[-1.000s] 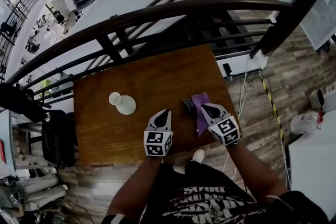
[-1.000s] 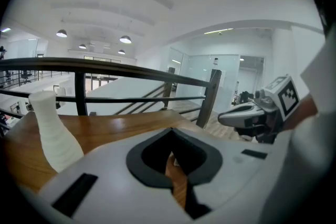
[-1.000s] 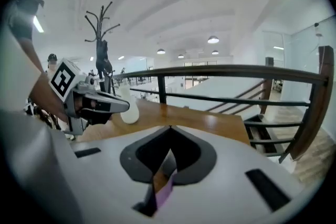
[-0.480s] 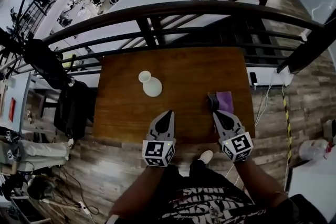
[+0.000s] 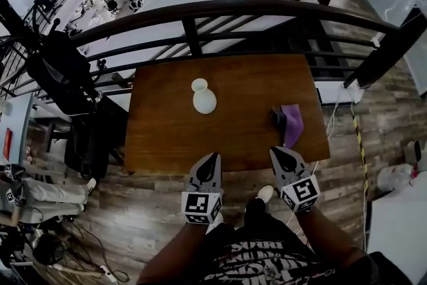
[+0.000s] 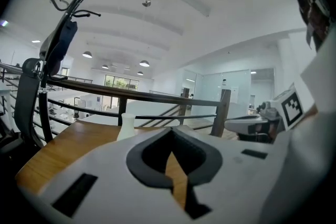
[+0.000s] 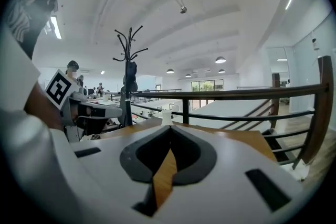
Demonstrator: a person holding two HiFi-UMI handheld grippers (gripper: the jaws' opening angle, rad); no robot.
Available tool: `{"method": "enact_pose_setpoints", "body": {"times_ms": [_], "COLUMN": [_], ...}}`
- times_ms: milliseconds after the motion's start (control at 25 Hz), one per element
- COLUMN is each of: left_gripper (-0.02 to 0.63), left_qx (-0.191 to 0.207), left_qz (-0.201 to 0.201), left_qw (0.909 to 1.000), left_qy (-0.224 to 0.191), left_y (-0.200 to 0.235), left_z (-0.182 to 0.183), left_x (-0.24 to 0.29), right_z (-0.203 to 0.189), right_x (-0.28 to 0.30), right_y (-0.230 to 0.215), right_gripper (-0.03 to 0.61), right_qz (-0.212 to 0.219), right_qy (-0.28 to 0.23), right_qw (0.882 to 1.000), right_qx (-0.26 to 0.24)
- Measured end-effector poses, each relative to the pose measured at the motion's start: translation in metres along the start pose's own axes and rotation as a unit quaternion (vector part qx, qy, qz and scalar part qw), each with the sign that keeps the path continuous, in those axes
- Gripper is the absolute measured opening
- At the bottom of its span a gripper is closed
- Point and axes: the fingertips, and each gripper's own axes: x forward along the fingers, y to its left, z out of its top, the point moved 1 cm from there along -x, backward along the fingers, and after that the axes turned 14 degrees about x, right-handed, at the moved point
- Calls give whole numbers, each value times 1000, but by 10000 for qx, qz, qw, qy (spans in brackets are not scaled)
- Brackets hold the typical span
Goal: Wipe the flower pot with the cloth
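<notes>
Item: flower pot (image 5: pixel 203 98), white, narrow-necked, standing upright on the wooden table (image 5: pixel 167 137), left of the table's middle and toward the railing side; nothing touches it. Item: cloth (image 5: pixel 292 123), purple, crumpled, lying near the table's right edge and well apart from the pot; a small dark object (image 5: pixel 278 119) of unclear kind lies against its left side. Item: left gripper (image 5: pixel 212 158), white with a marker cube, held at the near edge of the table, pointing toward the pot. In the left gripper view its jaws are closed tip to tip and hold nothing; only the table's wood shows through the wedge behind the tips, and the pot rises just beyond them to the left. Item: right gripper (image 5: pixel 277 153), same build, held at the near edge in front of the cloth. Its jaws are likewise fully closed and empty, with the pot small and far off in line with the tips. Neither gripper touches the pot or the cloth. Surroundings: dark curved railing (image 5: pixel 253 9) behind the table; a coat stand (image 5: pixel 57 60) with a dark garment at the left; wood-plank floor (image 5: pixel 153 210); the person's forearms and patterned shirt at the bottom of the head view.
</notes>
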Motion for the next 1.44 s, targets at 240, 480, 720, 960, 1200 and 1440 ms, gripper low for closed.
{"method": "enact_pose_setpoints", "body": {"times_ms": [240, 480, 720, 960, 1200, 1440], "left_gripper": [-2, -2, -2, -2, -2, -2], "left_qx": [-16, -62, -123, -99, 17, 109], "left_qz": [-360, -600, -465, -373, -337, -310], "left_qw": [9992, 9978, 9984, 9987, 9992, 9993], "left_qy": [-175, -262, -285, -332, -192, -199], "left_y": [-10, -18, -32, -59, -79, -90], "left_z": [-12, -11, -7, 14, 10, 17], "left_x": [-54, -84, -97, -96, -101, -103], "right_z": [-35, -35, -27, -18, -22, -17], "right_x": [-34, -58, -83, -98, -105, -114], "right_y": [64, 90, 95, 89, 85, 86], "right_gripper": [-2, -2, -2, -2, -2, -2], "right_qz": [-324, -447, -312, -49, 161, 237], "right_qy": [79, -46, -89, -129, -142, -91], "right_qw": [9994, 9988, 9994, 9999, 9998, 9997], "right_qx": [99, 214, 109, 55, -3, -10]}}
